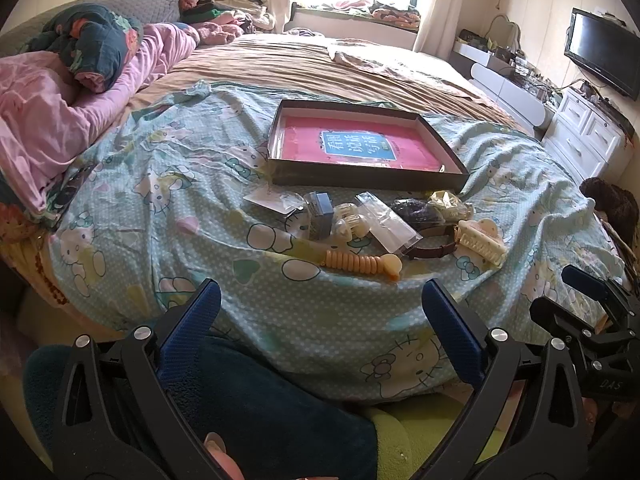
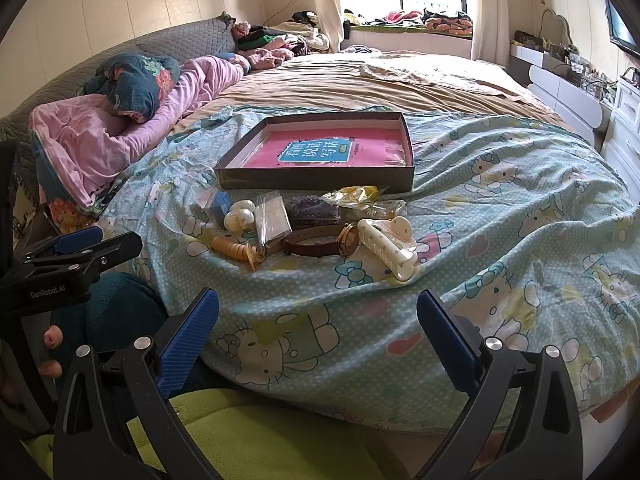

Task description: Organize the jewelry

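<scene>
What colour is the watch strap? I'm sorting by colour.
Brown watch strap, clearest in the right wrist view.

The wristwatch (image 1: 434,249) strap runs under the clear packet (image 1: 390,220) — its dial hidden behind the cream claw clip (image 1: 482,240).

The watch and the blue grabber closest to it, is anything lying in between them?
No. In the right wrist view, only bare cartoon-cat bedsheet lies between the right gripper and the watch; nothing else sits there.
</scene>
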